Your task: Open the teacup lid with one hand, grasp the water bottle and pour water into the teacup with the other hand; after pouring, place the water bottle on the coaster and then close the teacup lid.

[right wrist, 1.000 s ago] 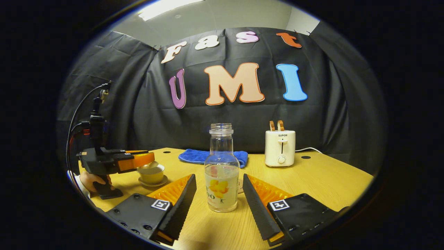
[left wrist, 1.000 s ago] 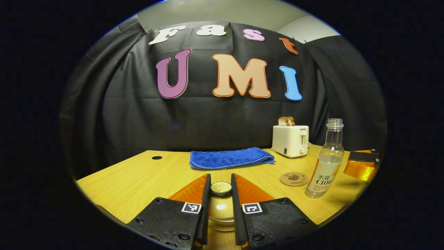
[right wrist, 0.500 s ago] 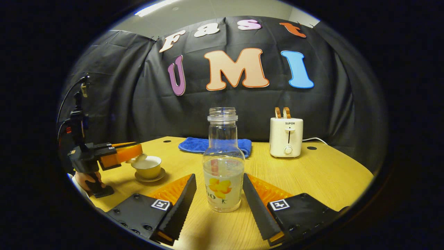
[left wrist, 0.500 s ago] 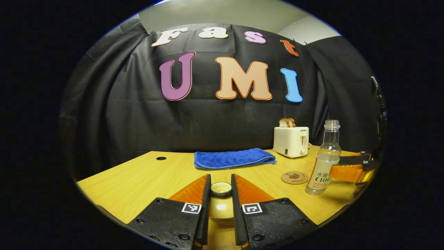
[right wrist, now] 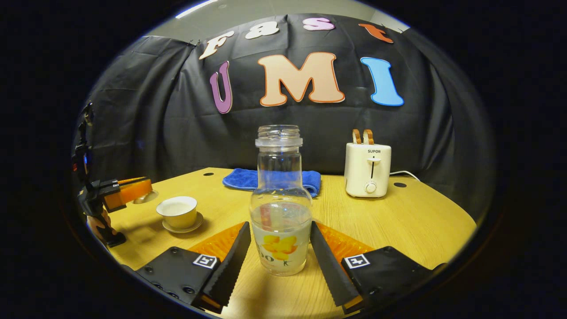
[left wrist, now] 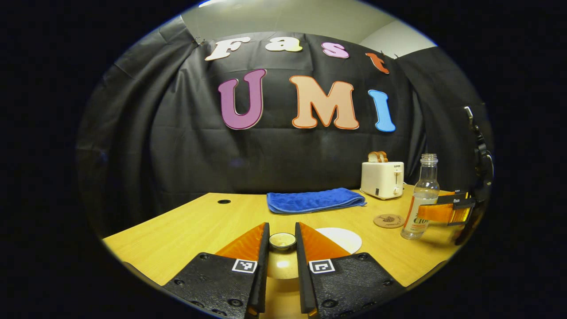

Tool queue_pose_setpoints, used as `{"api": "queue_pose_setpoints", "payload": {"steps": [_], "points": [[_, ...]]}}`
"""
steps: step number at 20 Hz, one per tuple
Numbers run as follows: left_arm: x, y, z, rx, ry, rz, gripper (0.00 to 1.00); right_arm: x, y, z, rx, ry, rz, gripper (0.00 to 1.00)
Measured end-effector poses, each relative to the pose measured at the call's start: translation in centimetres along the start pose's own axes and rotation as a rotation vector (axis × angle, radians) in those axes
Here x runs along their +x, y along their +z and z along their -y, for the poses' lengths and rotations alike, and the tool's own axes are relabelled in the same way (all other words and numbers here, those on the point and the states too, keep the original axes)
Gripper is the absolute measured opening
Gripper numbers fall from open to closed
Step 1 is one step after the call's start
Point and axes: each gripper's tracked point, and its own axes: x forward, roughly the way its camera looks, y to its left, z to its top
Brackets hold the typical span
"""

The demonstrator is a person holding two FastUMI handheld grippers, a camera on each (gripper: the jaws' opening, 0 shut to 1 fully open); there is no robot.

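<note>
Teacup (right wrist: pixel 178 212) now uncovered: left gripper (left wrist: pixel 282 248) jaws pinching lid (left wrist: pixel 282 241), carried off toward 9 o'clock. Right gripper (right wrist: pixel 280 248) jaws closed in against the water bottle (right wrist: pixel 280 208); firm clamp uncertain. Pour next.

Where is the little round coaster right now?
In the left gripper view, the coaster lies flat on the wooden table toward the right, just left of the water bottle and in front of the toaster.
</note>
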Motion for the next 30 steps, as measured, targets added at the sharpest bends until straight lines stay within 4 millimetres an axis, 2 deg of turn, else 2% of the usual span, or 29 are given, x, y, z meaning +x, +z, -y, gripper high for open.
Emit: {"api": "queue_pose_setpoints", "payload": {"steps": [3, 8, 9, 16, 19, 22, 25, 30], "points": [[-0.3, -0.1, -2.1, -0.001, 0.046, -0.003, 0.28, 0.9, 0.0, 0.0, -0.002, 0.0, -0.01, 0.84], [-0.5, -0.1, -3.7, 0.001, 0.073, -0.003, 0.28, 1.7, -0.4, 0.1, -0.007, -0.017, -0.056, 0.87], [-0.4, -0.1, -4.0, 0.001, 0.078, -0.004, 0.28, 1.9, -0.5, 0.2, -0.012, -0.025, -0.054, 0.82], [-0.5, -0.2, -4.1, 0.001, 0.085, -0.004, 0.28, 2.3, -0.3, 0.7, -0.021, -0.03, -0.096, 0.77], [-0.5, -0.1, -4.1, 0.001, 0.085, -0.003, 0.28, 2.3, 1.4, 0.7, -0.028, -0.026, -0.105, 0.77], [-0.5, -0.2, -4.1, 0.001, 0.085, -0.004, 0.28, 2.4, 3.5, 0.8, -0.163, -0.05, -0.079, 0.77], [-0.5, -0.2, -4.1, 0.001, 0.085, -0.004, 0.28, 2.5, 5.3, 0.7, -0.391, -0.088, -0.045, 0.77], [-0.5, -0.2, -4.1, 0.0, 0.085, -0.004, 0.28, 2.8, 6.0, -2.1, -0.647, -0.093, -0.03, 0.77]]}}
